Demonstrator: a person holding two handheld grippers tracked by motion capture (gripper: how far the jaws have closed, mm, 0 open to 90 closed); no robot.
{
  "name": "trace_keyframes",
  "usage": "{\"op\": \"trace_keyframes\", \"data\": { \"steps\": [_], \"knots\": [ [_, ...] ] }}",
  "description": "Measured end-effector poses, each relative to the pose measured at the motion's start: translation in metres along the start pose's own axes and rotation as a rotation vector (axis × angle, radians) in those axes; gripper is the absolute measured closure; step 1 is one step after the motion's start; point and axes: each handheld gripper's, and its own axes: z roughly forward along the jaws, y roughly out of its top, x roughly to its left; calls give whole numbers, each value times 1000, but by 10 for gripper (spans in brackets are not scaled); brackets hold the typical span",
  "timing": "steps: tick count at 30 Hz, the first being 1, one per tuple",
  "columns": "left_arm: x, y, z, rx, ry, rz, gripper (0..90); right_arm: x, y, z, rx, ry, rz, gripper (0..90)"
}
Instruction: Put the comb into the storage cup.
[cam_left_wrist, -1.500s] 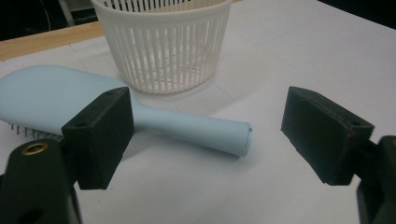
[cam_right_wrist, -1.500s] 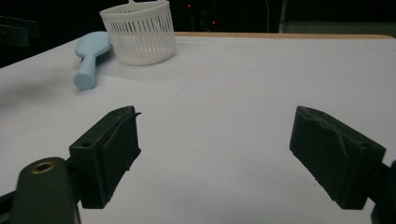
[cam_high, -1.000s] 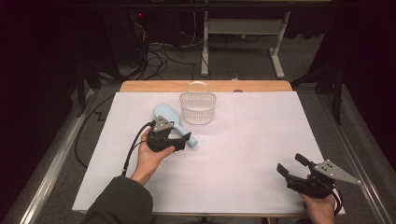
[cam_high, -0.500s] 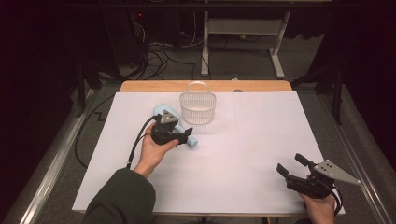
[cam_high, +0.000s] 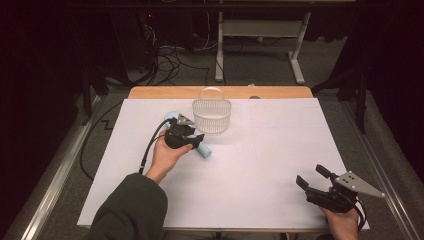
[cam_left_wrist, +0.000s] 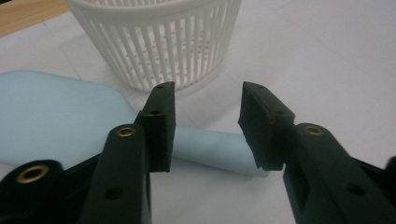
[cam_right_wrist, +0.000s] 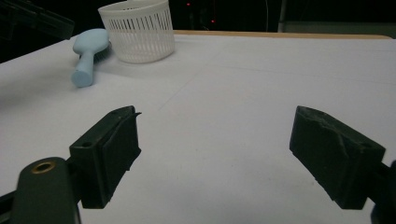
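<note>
Left gripper (cam_left_wrist: 205, 126): jaws closing, astride blue brush (cam_left_wrist: 56, 116) handle, contact unclear. Right gripper (cam_right_wrist: 215, 154): open. White table (cam_high: 250, 165); dark room.

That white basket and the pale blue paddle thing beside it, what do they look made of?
The basket looks like moulded white plastic: thin even ribs, slight sheen. The blue paddle looks like matte plastic or soft rubber: smooth, uniform colour, no shine; which one is unclear.

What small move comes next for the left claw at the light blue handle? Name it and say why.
Probably close the left claw further onto the handle of the light blue plastic paddle-shaped brush. Its jaws have just been closing and straddle the handle, yet gaps remain on both sides. The white slatted plastic basket stands just beyond.
</note>
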Motion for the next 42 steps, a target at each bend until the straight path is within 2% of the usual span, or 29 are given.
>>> {"op": "trace_keyframes", "data": {
  "steps": [1,5,9,12,18,24,29,42],
  "knots": [
    [1,1,0,7,-8,-4,633,0,0,0,0,0,1,164],
    [4,5,3,40,-31,-14,668,0,0,0,0,0,1,164],
    [6,8,8,87,-42,-6,741,0,0,0,0,0,1,164],
    [6,12,11,115,-57,-27,763,0,0,0,0,0,1,164],
    [7,17,19,161,-49,-36,855,0,0,0,0,3,4,164],
    [2,21,29,191,-28,-16,891,0,0,-1,-3,6,4,164],
    [1,20,36,222,-31,-14,900,0,0,0,-1,7,4,165],
    [0,18,43,254,-32,-19,900,0,0,0,-1,8,2,165]
  ]
}}
